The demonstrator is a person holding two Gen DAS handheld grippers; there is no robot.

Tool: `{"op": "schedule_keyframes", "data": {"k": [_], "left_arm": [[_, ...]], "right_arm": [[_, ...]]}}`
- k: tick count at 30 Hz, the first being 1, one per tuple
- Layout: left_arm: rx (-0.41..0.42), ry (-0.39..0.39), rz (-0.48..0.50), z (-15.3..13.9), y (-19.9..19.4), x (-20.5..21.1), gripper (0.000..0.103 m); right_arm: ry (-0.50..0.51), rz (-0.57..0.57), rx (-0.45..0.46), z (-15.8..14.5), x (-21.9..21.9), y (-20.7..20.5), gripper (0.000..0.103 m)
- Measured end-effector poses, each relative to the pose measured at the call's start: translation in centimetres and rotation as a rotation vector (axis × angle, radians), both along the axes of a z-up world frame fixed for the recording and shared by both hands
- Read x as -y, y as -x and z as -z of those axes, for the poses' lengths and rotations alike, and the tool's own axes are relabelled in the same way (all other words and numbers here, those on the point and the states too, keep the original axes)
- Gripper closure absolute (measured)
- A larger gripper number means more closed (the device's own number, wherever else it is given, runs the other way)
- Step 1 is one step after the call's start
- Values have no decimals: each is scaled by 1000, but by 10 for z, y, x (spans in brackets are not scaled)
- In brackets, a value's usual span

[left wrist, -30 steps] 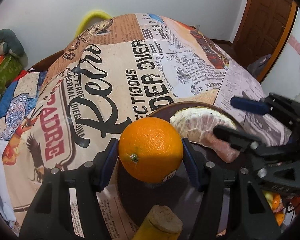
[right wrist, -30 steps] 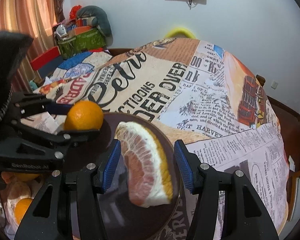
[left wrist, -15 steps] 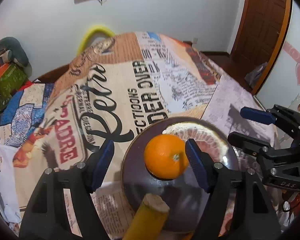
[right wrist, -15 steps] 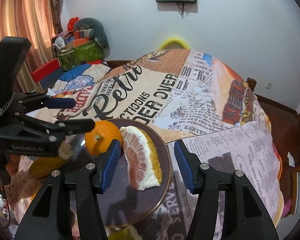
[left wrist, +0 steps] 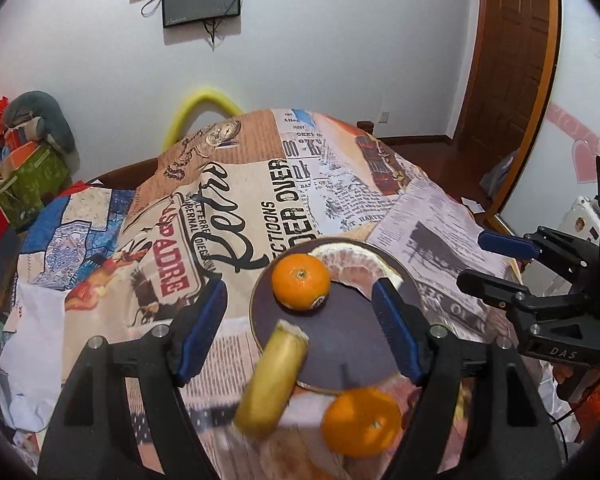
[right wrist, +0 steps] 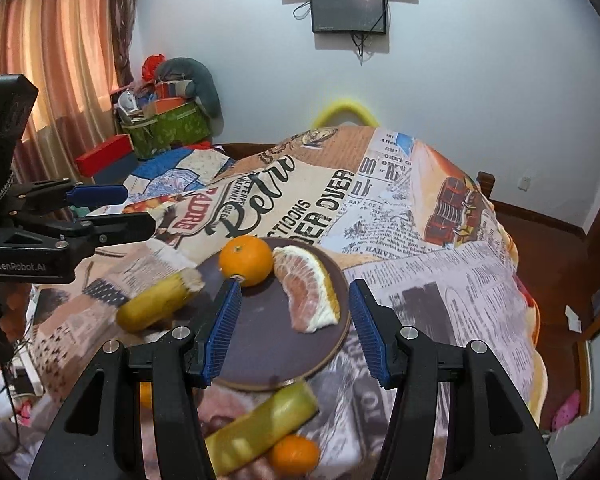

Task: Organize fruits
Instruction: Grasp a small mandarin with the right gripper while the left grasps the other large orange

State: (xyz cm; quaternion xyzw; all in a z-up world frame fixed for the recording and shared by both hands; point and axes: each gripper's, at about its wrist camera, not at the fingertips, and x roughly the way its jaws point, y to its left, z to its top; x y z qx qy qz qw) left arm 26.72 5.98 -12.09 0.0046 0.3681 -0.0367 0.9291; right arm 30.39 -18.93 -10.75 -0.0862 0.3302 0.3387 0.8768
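tablecloth (right wrist: 300,208) — "retro", left tongs (right wrist: 112,208) — "genrobot.ai"

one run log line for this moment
round orange and pomelo wedge: on dark plate | left gripper: opening, empty | right gripper: empty

orange (left wrist: 300,287) orange, plate (left wrist: 340,344) dark brown (tablecloth (left wrist: 228,216) newspaper-printed), banana piece (left wrist: 270,378) yellow.

Banana piece (left wrist: 270,380) motion-blurred, lower orange (left wrist: 362,422) soft and half behind gripper frame, green-yellow piece (right wrist: 260,430) blurred
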Motion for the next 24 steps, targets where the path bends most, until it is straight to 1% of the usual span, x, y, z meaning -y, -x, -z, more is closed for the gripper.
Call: {"op": "schedule_keyframes", "data": {"k": [5,11,19,24], "left_arm": [[5,9,5,2,25,5,25],[-30,25,-1,19,43,11,25],[-101,34,-1,51,58,22,25],[-155,54,3,72,59,27,25]], "right_arm": [[1,8,-7,1,8,20,50],[10,26,-26,8,16,33,50],[38,54,-85,36,28,50,50],[60,64,-131,55,33,56,50]]}}
